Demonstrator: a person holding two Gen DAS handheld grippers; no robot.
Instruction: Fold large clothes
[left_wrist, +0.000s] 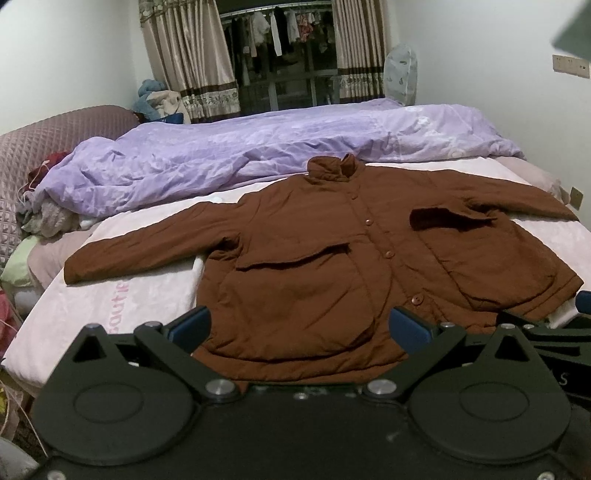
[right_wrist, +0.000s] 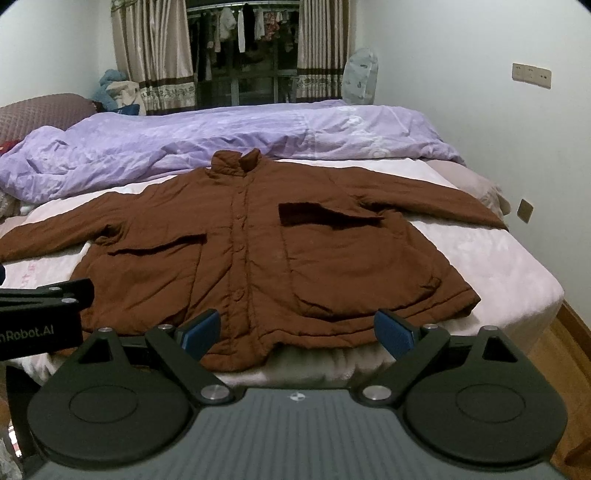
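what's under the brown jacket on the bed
The brown jacket lies flat, buttoned, sleeves spread, on a pale pink sheet that shows all around it. Faint pink lettering shows beside its hem. Whatever lies directly beneath the jacket is covered.

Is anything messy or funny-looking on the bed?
The brown jacket lies flat and buttoned, sleeves spread, but one pocket flap sticks up, open. Behind it the purple duvet is rumpled and shoved back, not spread.
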